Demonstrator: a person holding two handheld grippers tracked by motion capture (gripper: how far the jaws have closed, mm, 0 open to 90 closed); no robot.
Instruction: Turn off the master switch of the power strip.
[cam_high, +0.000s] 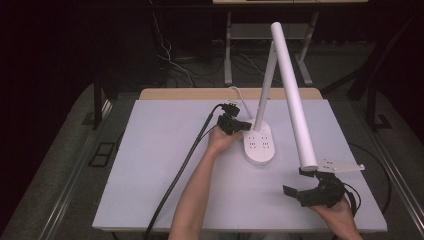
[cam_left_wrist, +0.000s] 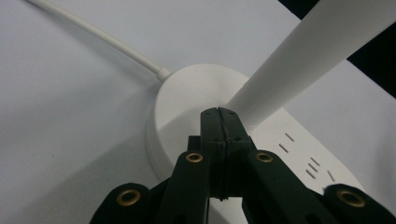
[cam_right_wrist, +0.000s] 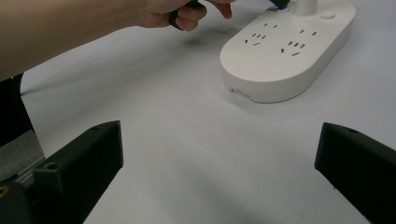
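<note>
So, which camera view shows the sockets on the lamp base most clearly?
The right gripper view: the sockets face it, sharp, across the lamp base. The high view shows them small; the left gripper view catches a few slots at the edge.

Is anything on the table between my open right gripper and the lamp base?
Nothing visible. The right gripper faces the lamp base across bare table. The left gripper, shut, sits at the base's far end, off that path.

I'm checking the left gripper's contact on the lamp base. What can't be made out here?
- Left gripper: its shut jaws hide any button on the lamp base, left gripper view.
- Cord: runs off the table's far edge, high view.
- Lamp arm: cut off, gripper views.
</note>
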